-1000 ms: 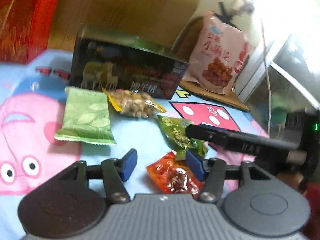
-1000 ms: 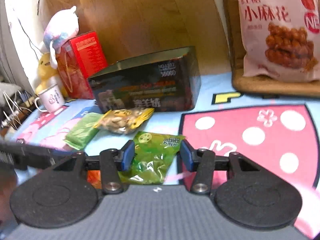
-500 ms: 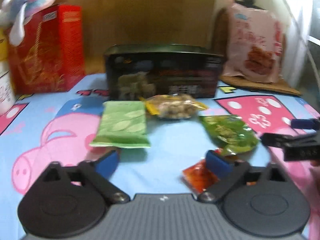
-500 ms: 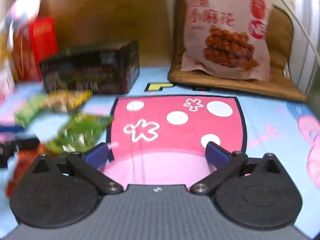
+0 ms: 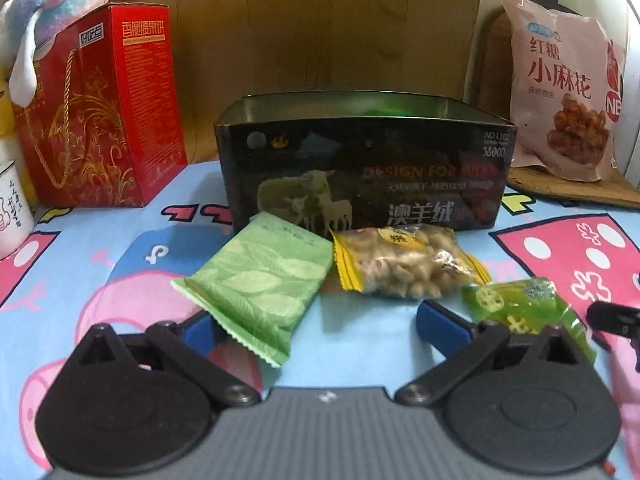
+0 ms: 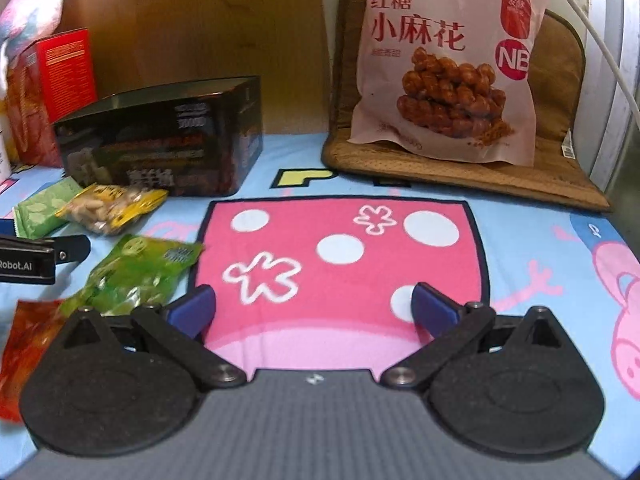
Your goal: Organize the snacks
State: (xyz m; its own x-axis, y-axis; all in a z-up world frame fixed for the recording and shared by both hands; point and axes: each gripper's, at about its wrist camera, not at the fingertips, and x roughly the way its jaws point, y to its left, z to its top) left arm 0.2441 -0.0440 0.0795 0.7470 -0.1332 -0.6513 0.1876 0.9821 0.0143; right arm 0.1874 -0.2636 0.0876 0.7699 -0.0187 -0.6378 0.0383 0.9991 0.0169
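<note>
An open black tin box (image 5: 364,168) stands on the cartoon sheet, also in the right wrist view (image 6: 160,144). In front of it lie a light green packet (image 5: 260,284), a yellow nut packet (image 5: 408,266) and a bright green packet (image 5: 520,308). A red-orange packet (image 6: 24,344) lies at the left edge of the right wrist view. My left gripper (image 5: 316,328) is open and empty, its left finger partly hidden behind the light green packet's near end. My right gripper (image 6: 312,312) is open and empty over the pink dotted patch (image 6: 340,252).
A red gift box (image 5: 100,108) and a plush toy (image 5: 52,4) stand at the back left, with a white mug (image 5: 10,208) at the left edge. A big pink snack bag (image 6: 444,60) leans on a brown cushion (image 6: 460,176) at the back right.
Both grippers have opened wide. My left gripper swung left from the red-orange packet to face the box and light green packet. My right gripper swung right off the bright green packet.
</note>
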